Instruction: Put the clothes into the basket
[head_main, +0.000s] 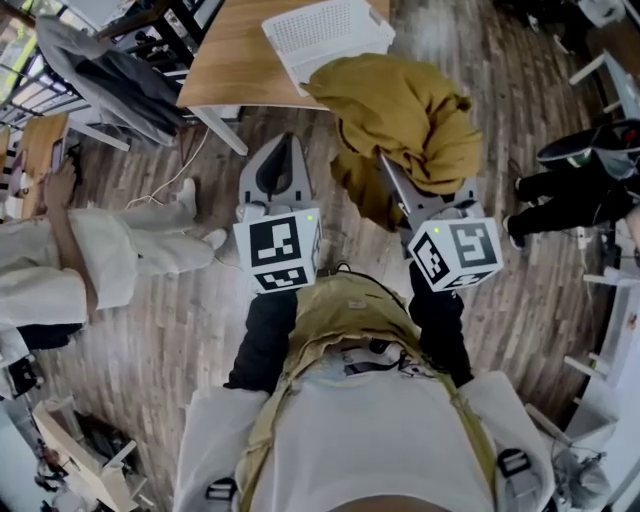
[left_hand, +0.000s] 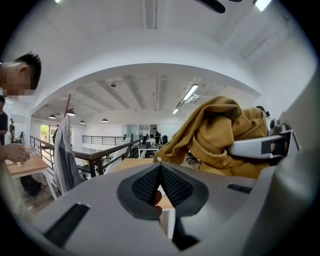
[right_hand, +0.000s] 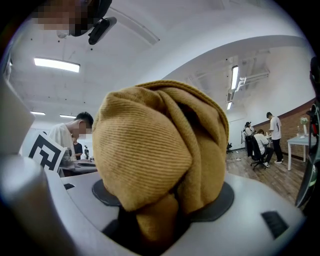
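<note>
A mustard-yellow garment (head_main: 405, 120) hangs bunched in the air in front of me, with my right gripper (head_main: 400, 190) shut on it. In the right gripper view the cloth (right_hand: 160, 150) fills the space between the jaws and hides the pads of the right gripper (right_hand: 165, 210). My left gripper (head_main: 285, 150) is beside it on the left, shut and holding nothing; its ribbed pads (left_hand: 172, 185) meet at the tips. The left gripper view shows the garment (left_hand: 220, 135) up to the right. A white basket (head_main: 325, 35) stands on the wooden table (head_main: 230, 60) just beyond the garment.
A seated person in pale clothes (head_main: 90, 260) is at the left on the wooden floor. A grey garment (head_main: 110, 70) hangs on a railing at the back left. Another person's legs and dark shoes (head_main: 580, 170) are at the right. White furniture legs (head_main: 600, 290) stand at the right edge.
</note>
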